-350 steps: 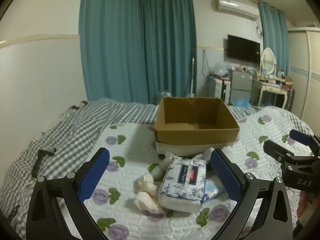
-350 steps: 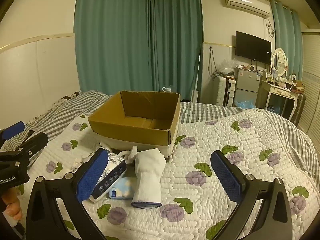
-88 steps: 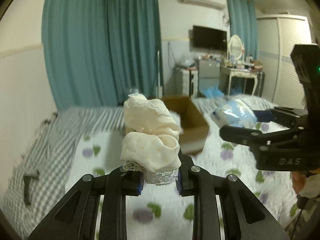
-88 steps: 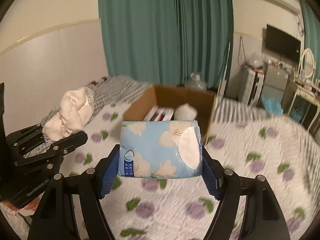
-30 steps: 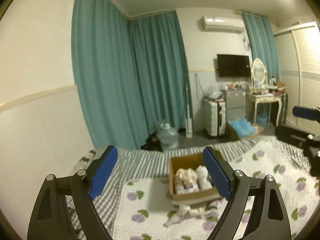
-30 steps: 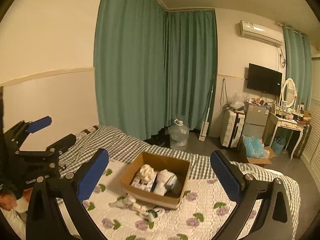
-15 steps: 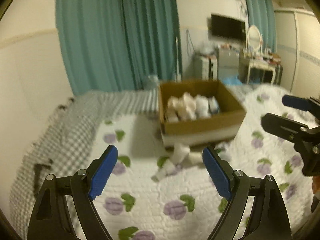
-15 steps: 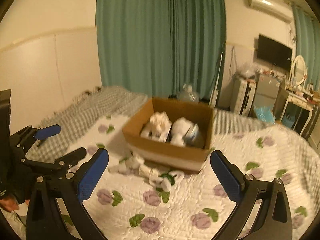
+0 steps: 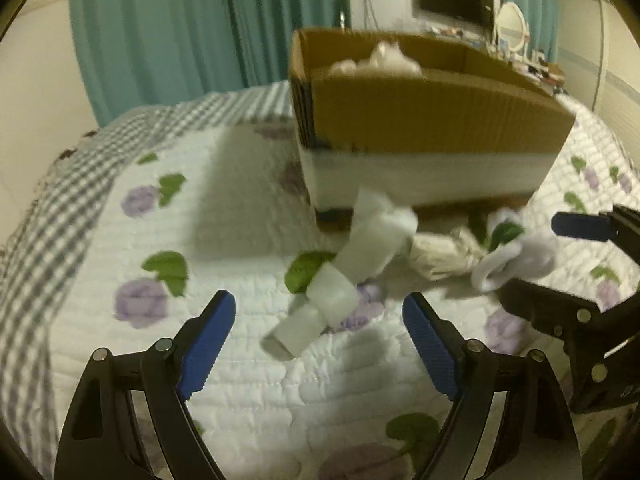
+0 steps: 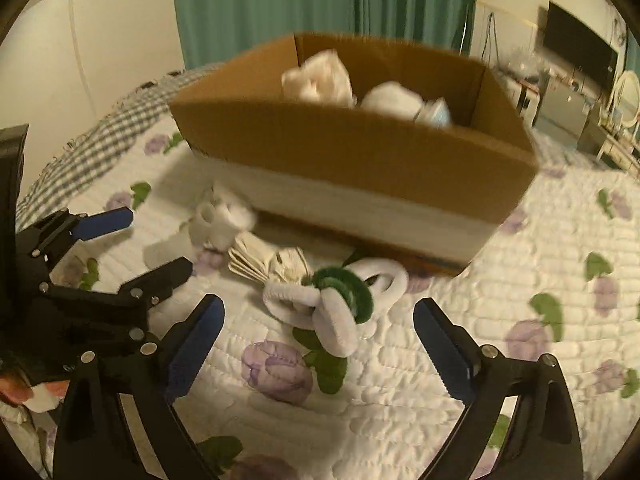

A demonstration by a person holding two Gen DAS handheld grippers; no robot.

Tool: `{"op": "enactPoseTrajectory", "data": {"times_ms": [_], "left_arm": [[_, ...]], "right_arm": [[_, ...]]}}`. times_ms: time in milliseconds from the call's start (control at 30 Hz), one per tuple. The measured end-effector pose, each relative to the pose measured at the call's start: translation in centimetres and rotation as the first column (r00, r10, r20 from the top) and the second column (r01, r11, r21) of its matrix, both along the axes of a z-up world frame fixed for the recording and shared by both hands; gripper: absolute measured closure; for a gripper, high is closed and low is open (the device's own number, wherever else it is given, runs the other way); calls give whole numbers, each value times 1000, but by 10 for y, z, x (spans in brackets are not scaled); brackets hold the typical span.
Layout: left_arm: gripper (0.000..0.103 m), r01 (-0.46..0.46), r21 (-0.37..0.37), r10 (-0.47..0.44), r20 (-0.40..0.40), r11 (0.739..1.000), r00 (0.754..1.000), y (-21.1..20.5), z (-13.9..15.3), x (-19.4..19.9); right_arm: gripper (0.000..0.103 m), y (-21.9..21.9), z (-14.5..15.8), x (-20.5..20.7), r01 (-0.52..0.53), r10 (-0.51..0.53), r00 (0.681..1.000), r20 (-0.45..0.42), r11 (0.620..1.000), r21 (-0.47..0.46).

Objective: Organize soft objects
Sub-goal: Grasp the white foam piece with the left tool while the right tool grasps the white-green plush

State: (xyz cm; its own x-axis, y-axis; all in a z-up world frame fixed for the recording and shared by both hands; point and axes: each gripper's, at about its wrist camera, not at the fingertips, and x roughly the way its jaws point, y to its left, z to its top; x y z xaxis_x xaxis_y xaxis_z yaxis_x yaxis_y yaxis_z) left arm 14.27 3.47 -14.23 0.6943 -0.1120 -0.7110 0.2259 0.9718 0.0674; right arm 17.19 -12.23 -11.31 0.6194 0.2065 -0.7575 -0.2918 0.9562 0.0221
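Observation:
A cardboard box (image 9: 432,116) (image 10: 360,148) sits on the floral quilt and holds white cloths (image 10: 320,76) and a blue pack (image 10: 434,114). In front of it lie a white bandage roll (image 9: 332,288) (image 10: 216,220), a folded cream cloth (image 9: 444,256) (image 10: 256,260), and white and green fuzzy rings (image 10: 340,300) (image 9: 512,260). My left gripper (image 9: 318,340) is open and empty, low over the bandage roll. My right gripper (image 10: 318,340) is open and empty, just short of the rings. Each gripper shows in the other's view, the right (image 9: 568,280) and the left (image 10: 124,244).
The quilt (image 9: 200,240) covers a bed with a grey checked sheet (image 9: 60,200) on the left. Teal curtains (image 10: 320,0) hang behind the box. A TV (image 10: 576,52) and a dresser stand at the far right.
Both grippers have dropped down and moved in toward the loose things in front of the box. Both stay open and empty.

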Motion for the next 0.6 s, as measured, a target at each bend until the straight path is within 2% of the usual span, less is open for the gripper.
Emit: {"op": "enactPoseTrajectory", "data": {"times_ms": [100, 167, 200, 233, 267, 333, 367, 400, 467, 500, 567, 600], "left_arm": [[17, 8, -6, -8, -20, 1000, 1000, 3, -10, 2], [18, 14, -36, -15, -23, 999, 1000, 8, -13, 2], [18, 17, -42, -18, -21, 999, 1000, 8, -13, 1], [18, 18, -43, -19, -20, 999, 1000, 9, -13, 1], [18, 19, -48, -20, -19, 999, 1000, 9, -13, 0], [18, 20, -52, -21, -15, 998, 1000, 8, -12, 2], [24, 21, -49, -22, -11, 999, 1000, 8, -12, 1], [33, 24, -46, -25, -11, 999, 1000, 6, -12, 4], [45, 34, -42, -34, -10, 999, 999, 5, -12, 5], [58, 40, -47, -40, -13, 998, 999, 5, -13, 5], [66, 62, -68, -64, -25, 996, 998, 4, -14, 6], [69, 67, -67, -69, -25, 996, 997, 5, -14, 7]], "right_arm": [[13, 2, -13, 10, -3, 3, 999, -41, 1000, -1], [18, 3, -19, 14, -3, 3, 998, -57, 1000, -3], [22, 3, -20, 15, -1, 1, 998, -63, 1000, -3], [33, 3, -22, 17, 2, -2, 997, -71, 1000, -3], [39, 1, -24, 20, 9, -9, 996, -83, 1000, -2], [45, -1, -27, 22, 14, -13, 996, -93, 1000, 12], [49, -2, -27, 21, 16, -15, 996, -93, 1000, 13], [49, -3, -26, 20, 17, -16, 996, -89, 1000, 11], [51, -2, -25, 19, 17, -16, 997, -81, 1000, 9], [51, -3, -24, 18, 18, -17, 997, -79, 1000, 11], [54, -4, -22, 16, 22, -20, 997, -75, 1000, 21], [59, -6, -21, 15, 26, -24, 997, -75, 999, 25]]}}
